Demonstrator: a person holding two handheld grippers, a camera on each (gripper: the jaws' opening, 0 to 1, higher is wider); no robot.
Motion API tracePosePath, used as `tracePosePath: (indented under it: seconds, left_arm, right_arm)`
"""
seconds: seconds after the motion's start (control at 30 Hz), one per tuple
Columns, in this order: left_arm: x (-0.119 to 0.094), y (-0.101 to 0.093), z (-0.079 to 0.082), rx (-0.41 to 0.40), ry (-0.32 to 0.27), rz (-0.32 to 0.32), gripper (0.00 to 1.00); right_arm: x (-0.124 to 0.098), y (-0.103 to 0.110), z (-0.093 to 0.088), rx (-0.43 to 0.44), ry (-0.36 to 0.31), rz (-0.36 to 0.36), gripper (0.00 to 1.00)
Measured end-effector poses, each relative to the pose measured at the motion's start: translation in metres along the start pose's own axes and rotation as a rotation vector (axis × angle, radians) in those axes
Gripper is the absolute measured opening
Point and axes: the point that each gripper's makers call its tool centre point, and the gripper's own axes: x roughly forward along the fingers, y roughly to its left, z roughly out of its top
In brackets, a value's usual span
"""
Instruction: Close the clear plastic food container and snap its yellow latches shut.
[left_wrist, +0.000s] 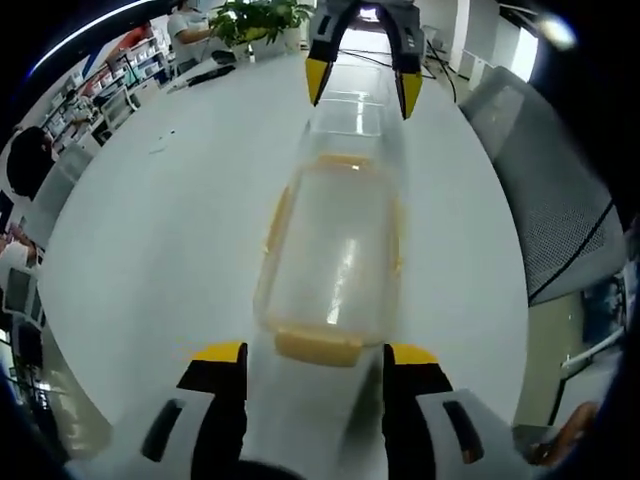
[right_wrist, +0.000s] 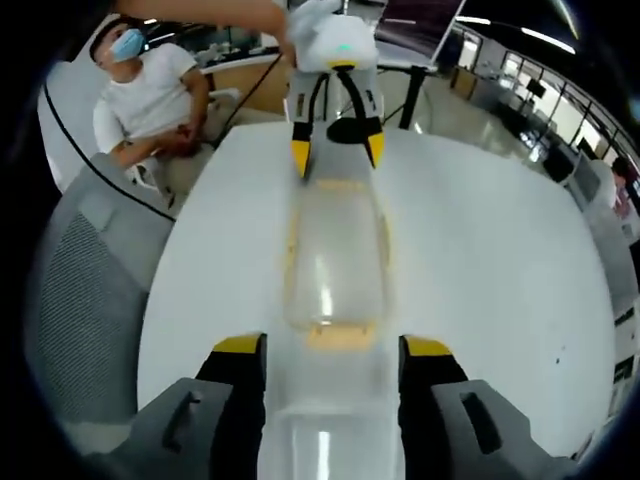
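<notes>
Across the container (left_wrist: 335, 255), left gripper (left_wrist: 316, 360) facing right gripper (left_wrist: 362, 85), both spread

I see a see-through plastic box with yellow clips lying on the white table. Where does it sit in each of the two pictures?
Left gripper view: the clear container lies mid-picture, running lengthwise from this hand-held gripper's jaws toward the other hand-held gripper.
Right gripper view: the clear container again lies mid-picture, lengthwise between the two.
Shared landmark: the grey mesh chair, at right in the left gripper view, at left in the right gripper view.
</notes>
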Motion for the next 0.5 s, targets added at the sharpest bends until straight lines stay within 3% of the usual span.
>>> tracePosePath:
  seconds: [0.5]
  left_arm:
    - [0.012, 0.002, -0.006, 0.025, -0.005, -0.045, 0.43]
  right_arm:
    - [0.030, -0.014, -0.008, -0.018, 0.061, -0.020, 0.45]
